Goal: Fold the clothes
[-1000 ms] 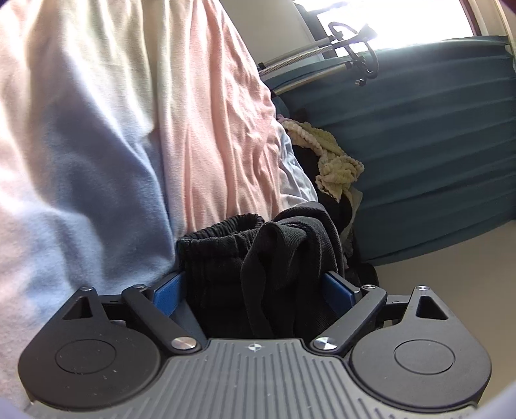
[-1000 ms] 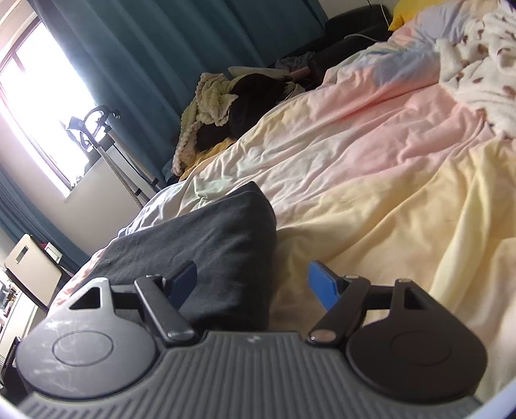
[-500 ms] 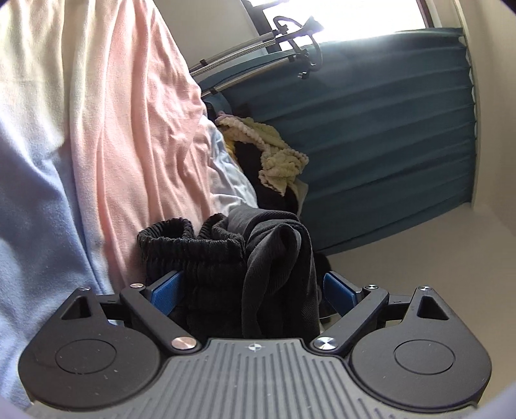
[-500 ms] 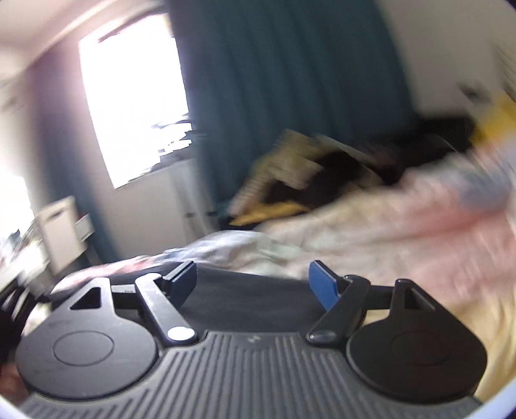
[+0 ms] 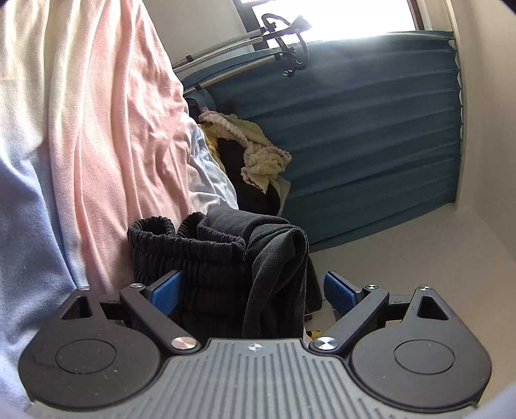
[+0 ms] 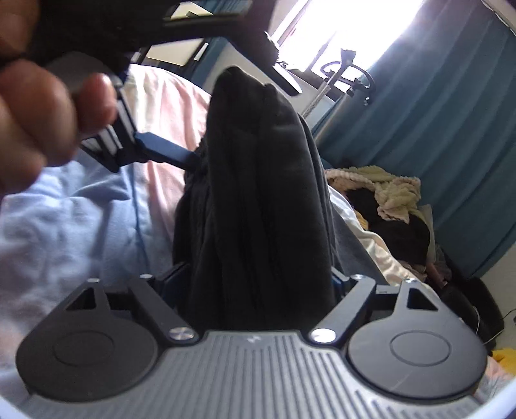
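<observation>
Black cloth fills the middle of both views: one dark garment point(image 5: 225, 267), bunched, with its ribbed elastic waistband showing only in my left view. There it sits between the two blue pads of my left gripper point(image 5: 250, 290). The pad on the waistband side lies against the cloth, but a sliver of gap shows beside the other pad, so I cannot tell whether that gripper truly clamps it.

My right view shows what the left does not: the same garment point(image 6: 258, 193) rising as a tall folded bundle straight out of my right gripper point(image 6: 254, 277). Its jaws have just been closing, and the cloth now packs the space between them, both pads pressed against its sides. That view also catches my left hand point(image 6: 35, 119), blurred, wrapped round the other gripper's handle above and beside the garment, and one blue finger point(image 6: 161, 151) of that tool reaching to the garment's upper edge.

Behind the garment in both views lies one bedspread point(image 5: 106, 129) in pink, cream and pale blue bands. Past the garment, at the bed's far edge, is one heap of clothes point(image 5: 254, 158), cream knit over something black. Beyond that heap hangs one teal curtain point(image 5: 371, 129) under one bright window point(image 6: 348, 29). The left view alone shows a flexible metal hose point(image 5: 222, 51) near the curtain's top edge.
</observation>
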### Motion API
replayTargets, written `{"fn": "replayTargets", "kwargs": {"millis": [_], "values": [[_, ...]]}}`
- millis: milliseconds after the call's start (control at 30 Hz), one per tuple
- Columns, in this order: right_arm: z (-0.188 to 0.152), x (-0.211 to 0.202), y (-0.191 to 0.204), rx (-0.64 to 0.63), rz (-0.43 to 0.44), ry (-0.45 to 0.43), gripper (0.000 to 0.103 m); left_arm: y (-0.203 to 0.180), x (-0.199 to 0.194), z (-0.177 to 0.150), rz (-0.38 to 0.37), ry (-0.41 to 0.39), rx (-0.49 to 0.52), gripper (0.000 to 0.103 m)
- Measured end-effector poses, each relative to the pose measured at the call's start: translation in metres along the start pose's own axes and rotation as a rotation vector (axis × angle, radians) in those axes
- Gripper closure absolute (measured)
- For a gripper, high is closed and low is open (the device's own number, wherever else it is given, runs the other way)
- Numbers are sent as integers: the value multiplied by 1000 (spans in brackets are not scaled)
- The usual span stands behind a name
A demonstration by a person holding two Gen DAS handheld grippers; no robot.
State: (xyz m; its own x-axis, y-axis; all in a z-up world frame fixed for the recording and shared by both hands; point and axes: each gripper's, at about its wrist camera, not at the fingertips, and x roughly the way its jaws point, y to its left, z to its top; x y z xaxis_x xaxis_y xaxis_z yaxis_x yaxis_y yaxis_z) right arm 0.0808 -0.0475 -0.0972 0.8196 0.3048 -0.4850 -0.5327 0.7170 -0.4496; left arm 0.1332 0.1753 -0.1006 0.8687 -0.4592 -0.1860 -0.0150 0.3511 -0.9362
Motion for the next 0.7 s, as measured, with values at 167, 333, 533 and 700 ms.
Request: {"fn": "replayTargets", "kwargs": {"millis": [167, 333, 533, 700], "values": [[-3, -8, -33, 211, 37, -45, 67, -6, -18, -7, -135, 20, -88, 6], [0, -13, -46, 333, 46, -63, 73, -29, -30, -21, -4, -5, 82, 2], [2, -9, -50, 390, 51, -65, 74, -37, -8, -36, 54, 53, 158, 0], [0, -11, -48, 394, 51, -67, 74, -24, 13, -42, 118, 113, 122, 0]]}}
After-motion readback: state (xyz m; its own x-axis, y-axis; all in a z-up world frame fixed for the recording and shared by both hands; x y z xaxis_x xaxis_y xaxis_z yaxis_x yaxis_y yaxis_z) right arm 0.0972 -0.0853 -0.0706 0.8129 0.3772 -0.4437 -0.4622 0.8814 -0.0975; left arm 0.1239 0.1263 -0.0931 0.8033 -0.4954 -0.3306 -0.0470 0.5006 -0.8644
